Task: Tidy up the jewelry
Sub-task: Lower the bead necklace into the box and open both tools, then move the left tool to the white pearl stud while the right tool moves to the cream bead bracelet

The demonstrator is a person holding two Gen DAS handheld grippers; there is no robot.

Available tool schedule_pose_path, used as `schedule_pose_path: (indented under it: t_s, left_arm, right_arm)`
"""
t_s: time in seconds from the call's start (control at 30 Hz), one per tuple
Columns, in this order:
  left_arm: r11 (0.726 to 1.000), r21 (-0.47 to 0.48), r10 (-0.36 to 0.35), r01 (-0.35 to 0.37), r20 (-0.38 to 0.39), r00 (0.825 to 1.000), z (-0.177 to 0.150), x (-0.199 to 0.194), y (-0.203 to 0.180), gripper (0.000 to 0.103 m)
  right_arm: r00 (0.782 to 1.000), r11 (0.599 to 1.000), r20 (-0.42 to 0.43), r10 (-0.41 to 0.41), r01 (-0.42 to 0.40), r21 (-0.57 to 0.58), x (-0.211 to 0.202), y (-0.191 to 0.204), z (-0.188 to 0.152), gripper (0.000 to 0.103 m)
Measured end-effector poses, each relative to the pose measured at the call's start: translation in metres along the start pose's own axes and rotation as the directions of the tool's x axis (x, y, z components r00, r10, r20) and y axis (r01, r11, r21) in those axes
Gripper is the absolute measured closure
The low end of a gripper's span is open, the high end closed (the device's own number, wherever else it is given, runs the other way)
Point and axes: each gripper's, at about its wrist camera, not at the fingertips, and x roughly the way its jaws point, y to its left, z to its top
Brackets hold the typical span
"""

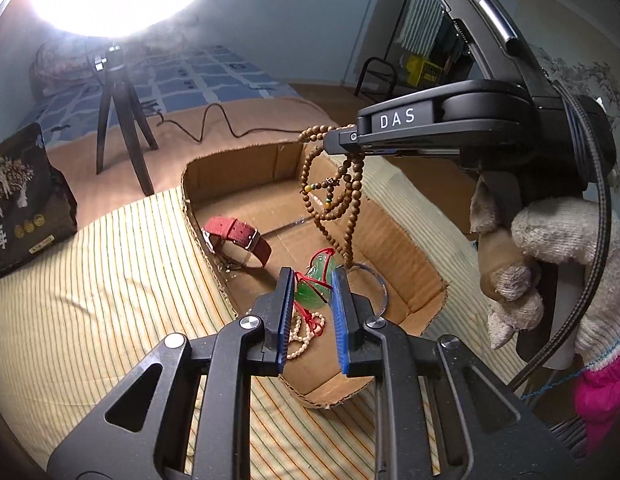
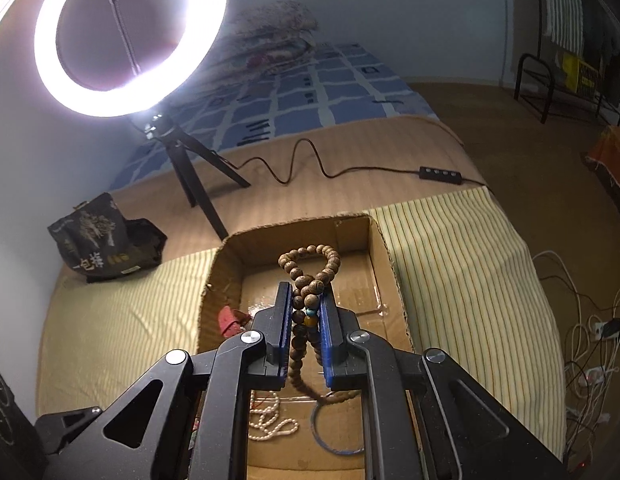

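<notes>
An open cardboard box [image 1: 190,184] [image 2: 214,280] lies on a striped cloth. My left gripper [image 1: 313,276] hangs over the box's near end, shut on a green pendant [image 1: 311,295] with a red cord. From the upper right my right gripper [image 1: 331,136] [image 2: 306,296] reaches over the box, shut on a long string of brown wooden beads [image 1: 349,200] [image 2: 310,276] whose loops dangle into the box. On the box floor lie a red-strapped watch [image 1: 236,240] [image 2: 230,320], a cream bead strand [image 1: 302,332] [image 2: 266,420] and a clear bangle [image 1: 375,280] [image 2: 333,440].
A lit ring light on a black tripod [image 1: 122,120] [image 2: 198,184] stands behind the box, its cable [image 2: 310,160] trailing right. A black printed bag [image 1: 22,200] [image 2: 98,236] sits at the left. A gloved hand [image 1: 549,256] holds the right gripper. Cables [image 2: 589,340] lie on the floor at the right.
</notes>
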Motion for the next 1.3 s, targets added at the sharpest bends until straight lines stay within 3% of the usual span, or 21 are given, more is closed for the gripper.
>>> schedule_pose_path:
  t_s: [0.3,0.37,0.43,0.47,1.0,1.13,1.3]
  left_arm:
    - [1.0,-0.023,0.004,-0.005,-0.038,0.999,-0.001,0.009,0.007,0.085]
    - [1.0,-0.02,0.009,-0.01,-0.042,0.999,-0.001,0.009,0.007,0.078]
    - [1.0,-0.023,0.008,-0.008,-0.038,0.999,-0.002,0.007,0.008,0.065]
    - [1.0,-0.022,0.009,-0.01,-0.03,1.0,-0.002,0.005,0.008,0.064]
    - [0.999,-0.014,0.051,-0.051,0.009,0.999,-0.006,-0.031,0.026,0.064]
    - [0.996,0.01,0.093,-0.093,0.025,0.995,-0.011,-0.048,0.036,0.064]
    - [0.991,0.032,0.128,-0.13,0.04,0.991,-0.019,-0.072,0.052,0.064]
  right_arm:
    - [0.999,1.0,-0.048,-0.012,0.013,0.015,0.015,-0.004,-0.003,0.091]
    - [0.998,1.0,-0.055,-0.015,0.016,0.021,0.016,-0.004,-0.003,0.079]
    - [0.999,0.999,-0.044,-0.032,0.033,0.022,0.014,-0.005,-0.003,0.051]
    - [0.999,0.999,-0.036,-0.038,0.039,0.022,0.012,-0.005,-0.003,0.047]
    - [0.998,0.998,0.007,-0.069,0.069,0.014,-0.014,-0.004,-0.01,0.046]
    - [0.996,0.996,0.026,-0.08,0.081,-0.023,-0.024,0.003,-0.016,0.036]
    - [0.997,0.996,0.039,-0.062,0.064,-0.057,-0.039,0.013,-0.027,0.034]
